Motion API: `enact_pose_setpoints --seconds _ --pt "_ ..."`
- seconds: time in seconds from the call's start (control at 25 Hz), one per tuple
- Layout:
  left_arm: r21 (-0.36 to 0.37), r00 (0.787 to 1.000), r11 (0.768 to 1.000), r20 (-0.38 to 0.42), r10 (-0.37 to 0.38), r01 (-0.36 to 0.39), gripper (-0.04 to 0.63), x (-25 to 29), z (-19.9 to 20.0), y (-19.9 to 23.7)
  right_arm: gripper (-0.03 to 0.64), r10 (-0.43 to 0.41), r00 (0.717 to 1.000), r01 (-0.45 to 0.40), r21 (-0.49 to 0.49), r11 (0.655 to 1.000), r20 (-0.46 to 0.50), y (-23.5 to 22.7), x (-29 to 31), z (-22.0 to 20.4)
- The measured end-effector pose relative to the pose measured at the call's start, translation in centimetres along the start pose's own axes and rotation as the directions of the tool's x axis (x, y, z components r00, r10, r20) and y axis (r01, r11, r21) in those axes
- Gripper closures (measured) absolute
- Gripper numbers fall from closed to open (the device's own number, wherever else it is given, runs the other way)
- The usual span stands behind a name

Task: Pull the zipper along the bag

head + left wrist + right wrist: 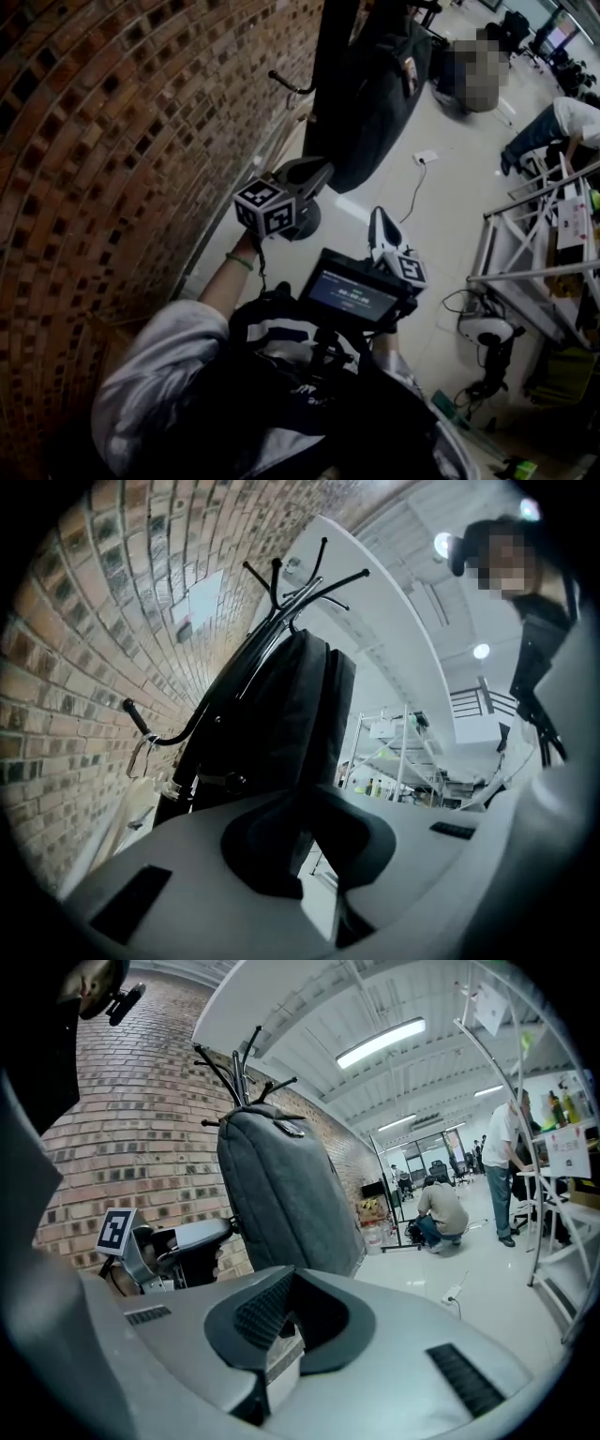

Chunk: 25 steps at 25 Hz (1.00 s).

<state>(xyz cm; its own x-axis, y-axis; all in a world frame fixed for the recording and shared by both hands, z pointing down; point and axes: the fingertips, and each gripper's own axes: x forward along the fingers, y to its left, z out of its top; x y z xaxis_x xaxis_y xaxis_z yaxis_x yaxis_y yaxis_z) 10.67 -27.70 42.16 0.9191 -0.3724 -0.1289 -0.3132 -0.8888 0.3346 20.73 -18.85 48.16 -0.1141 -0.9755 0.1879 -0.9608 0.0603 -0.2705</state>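
Note:
A dark backpack (370,94) hangs from a black coat stand beside the brick wall; in the right gripper view the bag (281,1194) fills the middle, and in the left gripper view the bag (272,714) rises just ahead. My left gripper (314,173) sits at the bag's lower left edge with its jaws close together, and I see nothing between them in the left gripper view (305,832). Whether it touches the bag I cannot tell. My right gripper (380,230) stays lower and apart from the bag, shut (281,1321) and empty. No zipper pull is visible.
The brick wall (112,141) runs along the left. The coat stand's hooks (300,578) spread above the bag and its round base (305,220) rests on the floor. A power strip (425,157) with its cable lies on the tiles. Metal shelving (534,234) and people stand at right.

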Motion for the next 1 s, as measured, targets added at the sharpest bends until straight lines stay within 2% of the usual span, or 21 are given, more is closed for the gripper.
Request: enact_pose_setpoints --seconds 0.08,0.12,0.16,0.2,0.28,0.32,0.36,0.44,0.52,0.76,1.0 --pt "0.016 1.0 1.0 -0.005 0.012 -0.012 0.577 0.0 0.1 -0.1 0.611 0.004 1.0 -0.004 0.001 1.0 -0.001 0.0 0.1 0.0" --pt "0.044 1.0 0.999 -0.001 0.029 -0.029 0.577 -0.1 0.2 -0.2 0.611 0.006 1.0 -0.006 0.001 1.0 -0.002 0.1 0.1 0.0" --pt "0.104 0.999 0.993 0.002 0.054 -0.054 0.577 -0.2 0.4 -0.2 0.611 0.009 1.0 -0.009 0.001 1.0 -0.003 0.2 0.2 0.1" --pt "0.196 0.996 0.977 0.001 0.085 -0.084 0.577 -0.3 0.5 -0.2 0.611 0.013 1.0 -0.013 0.0 1.0 -0.004 0.4 0.2 0.1" --pt "0.387 0.99 0.914 -0.012 0.138 -0.123 0.578 -0.3 0.4 -0.1 0.611 0.025 1.0 -0.025 -0.004 1.0 -0.004 0.7 0.3 0.3" --pt "0.428 0.989 0.895 -0.017 0.144 -0.123 0.578 -0.3 0.4 -0.1 0.611 0.032 0.999 -0.032 -0.008 0.999 -0.004 0.8 0.3 0.5" --pt "0.422 0.991 0.899 -0.018 0.135 -0.115 0.578 -0.3 0.5 -0.1 0.611 0.039 0.999 -0.039 -0.013 0.999 -0.002 1.0 0.3 0.6" --pt "0.346 0.994 0.933 -0.011 0.106 -0.096 0.578 -0.4 0.8 -0.1 0.611 0.056 0.998 -0.055 -0.027 0.998 0.003 1.2 0.4 1.2" --pt "0.29 0.995 0.953 -0.006 0.098 -0.092 0.58 -0.6 1.0 -0.1 0.611 0.072 0.997 -0.071 -0.051 0.996 0.015 1.5 0.6 2.1" --pt "0.183 0.997 0.98 0.034 0.074 -0.079 0.58 -0.6 2.1 -0.7 0.611 0.156 0.984 -0.14 -0.162 0.977 0.086 3.6 1.4 8.7" --pt "0.138 0.995 0.987 0.053 0.081 -0.087 0.58 -0.8 2.3 -0.7 0.609 0.289 0.94 -0.226 -0.308 0.924 0.179 6.6 2.4 19.3"
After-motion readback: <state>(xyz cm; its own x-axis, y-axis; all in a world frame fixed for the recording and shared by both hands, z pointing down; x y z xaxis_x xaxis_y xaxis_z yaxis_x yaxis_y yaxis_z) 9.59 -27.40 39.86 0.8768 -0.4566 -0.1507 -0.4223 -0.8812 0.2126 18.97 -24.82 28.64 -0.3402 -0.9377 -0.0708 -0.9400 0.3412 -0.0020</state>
